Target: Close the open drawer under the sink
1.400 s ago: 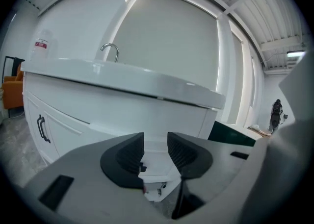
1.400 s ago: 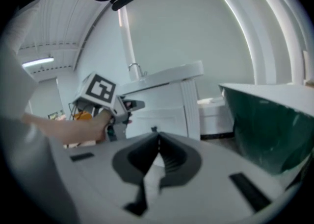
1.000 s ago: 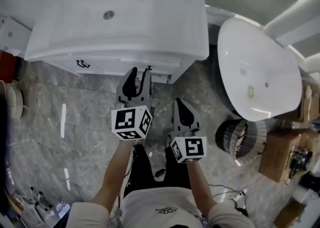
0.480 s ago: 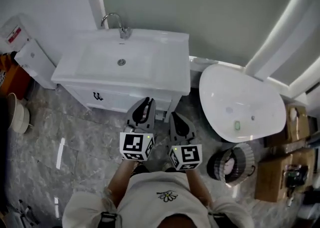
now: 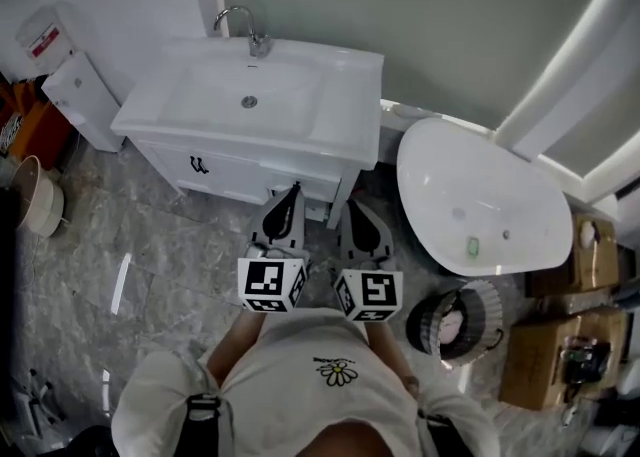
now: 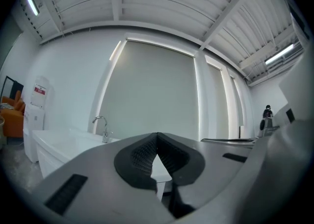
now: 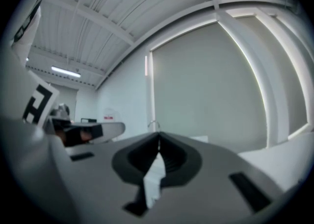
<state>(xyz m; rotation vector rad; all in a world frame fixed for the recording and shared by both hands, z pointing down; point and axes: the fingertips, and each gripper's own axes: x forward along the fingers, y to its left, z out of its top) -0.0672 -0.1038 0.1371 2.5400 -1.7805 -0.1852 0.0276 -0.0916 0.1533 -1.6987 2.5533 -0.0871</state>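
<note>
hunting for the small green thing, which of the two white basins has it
The oval basin at the right; the small green thing lies inside it. The rectangular sink with the tap shows only its drain.

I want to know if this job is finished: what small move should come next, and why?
Probably none at the cabinet front: I'd just lower both tools. In the head view it looks flush under the sink, with nothing jutting out. The left tool, its jaws just closed on nothing, and the right tool, shut and empty, hang clear of it.
</note>
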